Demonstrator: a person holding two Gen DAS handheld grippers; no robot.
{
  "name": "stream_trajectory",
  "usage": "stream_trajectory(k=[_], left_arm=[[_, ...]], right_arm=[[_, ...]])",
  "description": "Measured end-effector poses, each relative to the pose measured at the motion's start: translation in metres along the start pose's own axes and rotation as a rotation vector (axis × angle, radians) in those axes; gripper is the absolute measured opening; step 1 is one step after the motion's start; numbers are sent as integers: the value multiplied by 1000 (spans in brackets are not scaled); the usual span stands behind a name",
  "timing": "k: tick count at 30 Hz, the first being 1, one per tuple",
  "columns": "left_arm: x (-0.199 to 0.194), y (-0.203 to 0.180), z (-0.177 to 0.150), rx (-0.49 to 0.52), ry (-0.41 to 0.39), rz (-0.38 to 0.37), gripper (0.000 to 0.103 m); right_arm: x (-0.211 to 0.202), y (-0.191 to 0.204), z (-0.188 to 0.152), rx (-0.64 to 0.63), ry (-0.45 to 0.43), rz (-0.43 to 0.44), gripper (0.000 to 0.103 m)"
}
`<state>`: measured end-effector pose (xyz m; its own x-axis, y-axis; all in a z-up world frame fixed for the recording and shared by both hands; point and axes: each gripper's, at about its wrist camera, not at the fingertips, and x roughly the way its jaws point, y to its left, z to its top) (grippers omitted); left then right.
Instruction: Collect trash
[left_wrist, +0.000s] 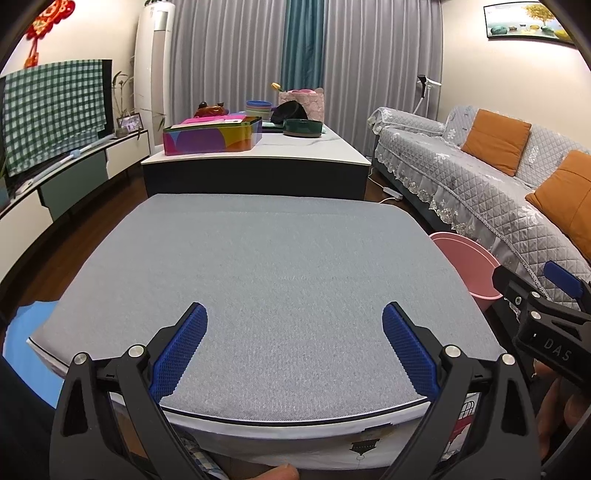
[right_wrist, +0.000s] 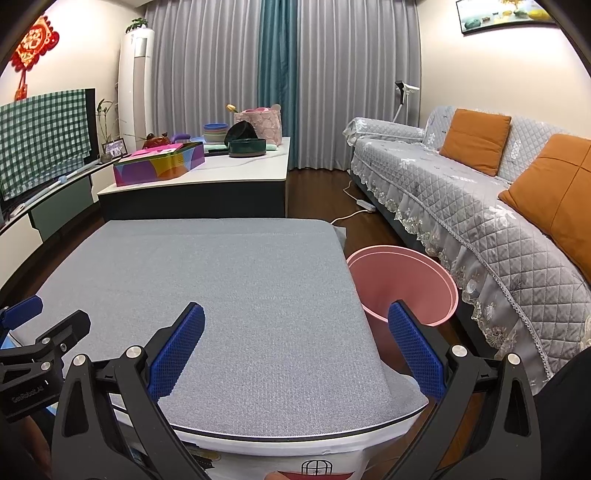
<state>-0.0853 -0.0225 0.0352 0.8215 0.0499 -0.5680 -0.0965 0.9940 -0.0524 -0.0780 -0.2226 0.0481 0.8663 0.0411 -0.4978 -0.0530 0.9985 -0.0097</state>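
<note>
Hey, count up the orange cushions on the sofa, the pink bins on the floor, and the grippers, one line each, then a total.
Orange cushions: 2
Pink bin: 1
Grippers, left gripper and right gripper, both open: 2
Total: 5

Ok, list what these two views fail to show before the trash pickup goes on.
- Pink bin: its bottom is hidden by its own wall in the right wrist view; the grey mat's edge cuts it off in the left wrist view, so its contents cannot be told.
- Floor beside the mat's near edge: blocked by both grippers' frames.
- Far table: items behind the colourful box overlap, too small to identify.
</note>
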Motion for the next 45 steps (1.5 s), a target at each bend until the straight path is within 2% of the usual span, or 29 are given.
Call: stream_trajectory(k=[45], left_arm=[[2,2,0,-25,16,-18,95]], right_arm=[[0,0,0,1,-1,0,98]])
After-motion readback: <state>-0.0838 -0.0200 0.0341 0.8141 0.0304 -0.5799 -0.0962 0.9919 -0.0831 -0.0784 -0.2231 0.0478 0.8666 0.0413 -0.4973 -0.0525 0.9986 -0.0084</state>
